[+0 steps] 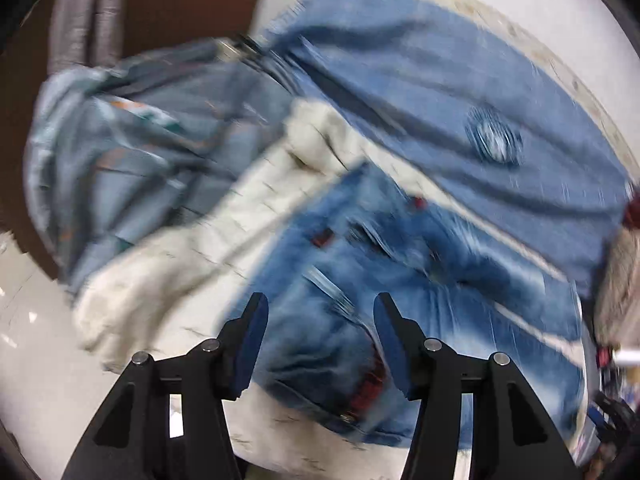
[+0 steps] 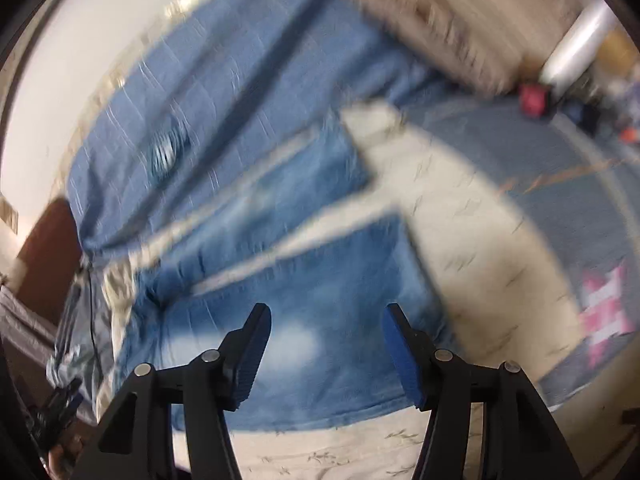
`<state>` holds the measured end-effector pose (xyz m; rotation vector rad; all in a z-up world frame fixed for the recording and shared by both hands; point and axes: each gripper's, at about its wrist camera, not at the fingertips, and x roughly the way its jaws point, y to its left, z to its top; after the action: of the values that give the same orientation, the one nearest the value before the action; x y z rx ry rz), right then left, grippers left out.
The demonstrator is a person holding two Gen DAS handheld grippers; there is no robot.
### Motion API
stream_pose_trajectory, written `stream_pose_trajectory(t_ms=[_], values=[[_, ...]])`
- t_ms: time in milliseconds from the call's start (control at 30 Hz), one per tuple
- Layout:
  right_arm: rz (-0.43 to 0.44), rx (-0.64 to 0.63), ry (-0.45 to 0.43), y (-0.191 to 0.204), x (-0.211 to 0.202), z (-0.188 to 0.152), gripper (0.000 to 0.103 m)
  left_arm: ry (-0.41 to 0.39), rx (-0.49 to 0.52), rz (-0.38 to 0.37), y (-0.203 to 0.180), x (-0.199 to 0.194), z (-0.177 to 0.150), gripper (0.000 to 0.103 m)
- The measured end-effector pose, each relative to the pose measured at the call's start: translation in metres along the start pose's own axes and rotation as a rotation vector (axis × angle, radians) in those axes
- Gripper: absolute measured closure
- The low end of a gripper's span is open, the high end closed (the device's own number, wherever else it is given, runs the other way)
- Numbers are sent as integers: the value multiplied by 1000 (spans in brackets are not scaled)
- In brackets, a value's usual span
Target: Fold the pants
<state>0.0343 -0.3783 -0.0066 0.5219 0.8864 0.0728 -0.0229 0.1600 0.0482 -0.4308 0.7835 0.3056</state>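
Note:
Faded blue jeans (image 1: pixel 400 280) with pale side stripes lie folded on a cream sheet (image 1: pixel 180 272). Their waistband with red lining (image 1: pixel 370 390) sits close under my left gripper (image 1: pixel 320 308), which hangs open above the denim with nothing pinched between its blue pads. In the right wrist view the same jeans (image 2: pixel 280 300) spread below my right gripper (image 2: pixel 326 316), also open and holding nothing. Beyond them lies paler blue denim with a frayed hole (image 1: pixel 494 140) (image 2: pixel 164 156); I cannot tell whether it is the same garment. Both views are motion-blurred.
A grey-blue patterned quilt (image 1: pixel 140 152) is bunched at the left, with brown furniture (image 1: pixel 180 4) and grey cloth (image 1: pixel 84 20) behind. A beige furry item (image 2: pixel 440 20) and a white tube (image 2: pixel 576 40) lie at the far right. The cream sheet (image 2: pixel 480 220) runs beside the jeans.

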Motion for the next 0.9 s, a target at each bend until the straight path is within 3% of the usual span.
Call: stream_pose_trajectory(t_ms=[100,133,167,200,300,467,633,767,833,867,900], values=[[-100,20,149,-21,45,-8,41,143,51,66,-4,53,-15,38],[-94,21,162,-26,52,-10,41,250,82,115,-2,81,-23,38],[-89,5,139,-24,47,-8,41,290,107,126,0,94,-28,36],[-94,3,150,-23,45,-5,41,217,123,131,-2,86,-26,35],[-87,-25,113,-14,27,8,41,213,80,74,-4,72,-9,35],[-64,-65,-6,2,14,57,41,51,85,1,-18,58,46,32],[-88,-125,-9,21,64,120,41,121,68,-85,-26,120,94,32],[-119,-111,61,20,112,145,41,171,54,-84,-29,168,106,32],[-119,-123,99,21,132,144,47,215,66,-65,-34,190,107,32],[-140,-150,104,25,138,143,58,229,57,-58,-34,199,107,32],[-159,-172,110,28,141,141,78,241,51,-48,-34,204,107,33]])
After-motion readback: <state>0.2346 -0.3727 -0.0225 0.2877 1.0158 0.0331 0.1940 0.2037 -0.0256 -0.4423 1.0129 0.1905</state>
